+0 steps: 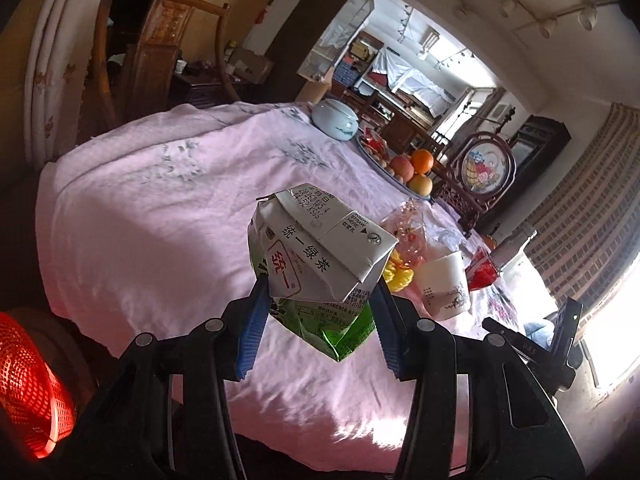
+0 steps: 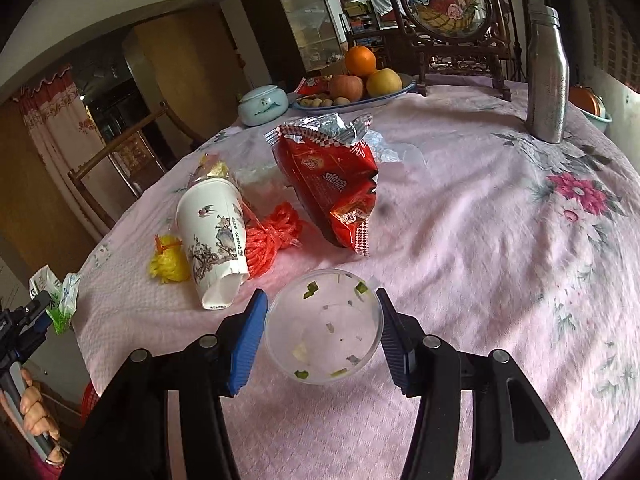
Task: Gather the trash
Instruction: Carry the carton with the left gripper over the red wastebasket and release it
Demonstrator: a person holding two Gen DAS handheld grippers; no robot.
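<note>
My left gripper [image 1: 318, 312] is shut on a crumpled green tea carton [image 1: 316, 256] and holds it above the pink tablecloth [image 1: 140, 220]. The carton also shows at the far left of the right wrist view [image 2: 56, 292]. My right gripper [image 2: 322, 328] has a finger on each side of a clear plastic lid [image 2: 324, 326] with food scraps on it, and seems closed on it. Past it lie a paper cup [image 2: 212, 236] on its side, a red snack bag [image 2: 332, 184], a red string bundle [image 2: 272, 236] and a yellow wrapper [image 2: 168, 264].
A red mesh basket [image 1: 28, 384] sits at lower left beside the table. A fruit plate [image 2: 360, 92], a pale blue lidded jar [image 2: 262, 106], a steel flask [image 2: 548, 76] and a framed embroidery stand [image 2: 448, 8] stand at the table's far side. A wooden chair [image 1: 160, 48] stands beyond.
</note>
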